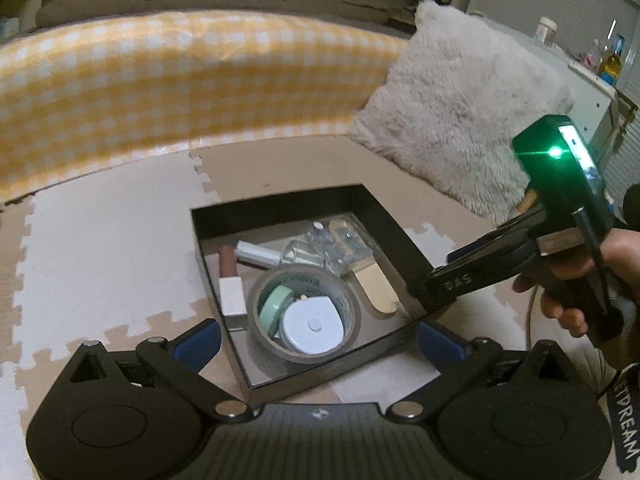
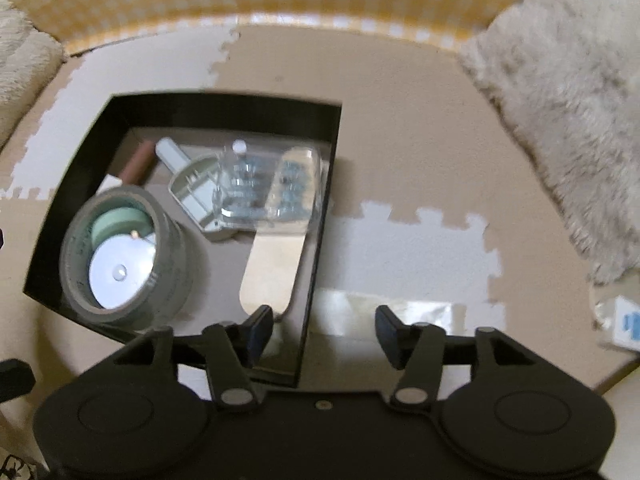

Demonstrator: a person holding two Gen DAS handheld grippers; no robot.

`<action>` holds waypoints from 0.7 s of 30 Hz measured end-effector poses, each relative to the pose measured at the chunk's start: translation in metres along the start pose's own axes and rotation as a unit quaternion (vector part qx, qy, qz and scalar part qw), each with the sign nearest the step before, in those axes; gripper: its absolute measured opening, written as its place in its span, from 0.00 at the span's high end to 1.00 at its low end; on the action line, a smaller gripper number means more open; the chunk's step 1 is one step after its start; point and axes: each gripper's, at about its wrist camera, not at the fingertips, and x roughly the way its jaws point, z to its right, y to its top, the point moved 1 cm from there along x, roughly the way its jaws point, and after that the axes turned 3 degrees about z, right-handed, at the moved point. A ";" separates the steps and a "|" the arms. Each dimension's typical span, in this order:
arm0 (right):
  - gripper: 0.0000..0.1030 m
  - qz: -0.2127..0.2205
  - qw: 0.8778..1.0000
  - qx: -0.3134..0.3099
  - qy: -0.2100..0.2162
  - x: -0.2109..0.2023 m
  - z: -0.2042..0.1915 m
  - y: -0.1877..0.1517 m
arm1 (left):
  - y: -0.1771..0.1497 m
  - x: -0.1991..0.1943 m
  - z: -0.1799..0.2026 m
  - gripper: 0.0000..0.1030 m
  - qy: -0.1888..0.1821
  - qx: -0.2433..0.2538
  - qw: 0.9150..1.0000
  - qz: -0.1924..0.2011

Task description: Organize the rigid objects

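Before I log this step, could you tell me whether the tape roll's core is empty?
Not empty: the tape roll lies flat in the black box, with two smaller round items inside.

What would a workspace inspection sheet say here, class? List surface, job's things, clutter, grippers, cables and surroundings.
Surface: foam puzzle-mat floor, beige and white tiles.
Job's things: black box holding tape roll with a white disc inside, wooden spatula, clear blister pack, brown tube.
Clutter: small packet on the mat at the right edge.
Grippers: left gripper open, empty; right gripper open, empty.
Cables: nothing seen.
Surroundings: fluffy cushion, yellow checked cloth.
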 end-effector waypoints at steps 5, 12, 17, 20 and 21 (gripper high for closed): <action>0.37 0.042 0.999 0.017 -0.010 -0.034 0.003 0.009 | 0.005 -0.020 -0.004 0.00 0.003 -0.019 1.000 0.021; 0.26 0.117 0.993 0.029 -0.003 -0.101 -0.002 0.006 | 0.012 -0.055 -0.005 0.00 0.025 -0.036 0.998 0.053; 0.15 0.165 0.984 0.060 -0.005 -0.144 -0.004 -0.006 | 0.015 -0.090 0.002 0.00 0.041 -0.031 0.995 0.085; 0.11 0.189 0.979 0.079 0.010 -0.166 -0.006 -0.016 | 0.015 -0.111 0.006 0.00 0.066 -0.033 0.992 0.102; 0.10 0.197 0.977 0.083 0.012 -0.173 -0.008 -0.021 | 0.014 -0.117 0.006 0.00 0.072 -0.036 0.991 0.108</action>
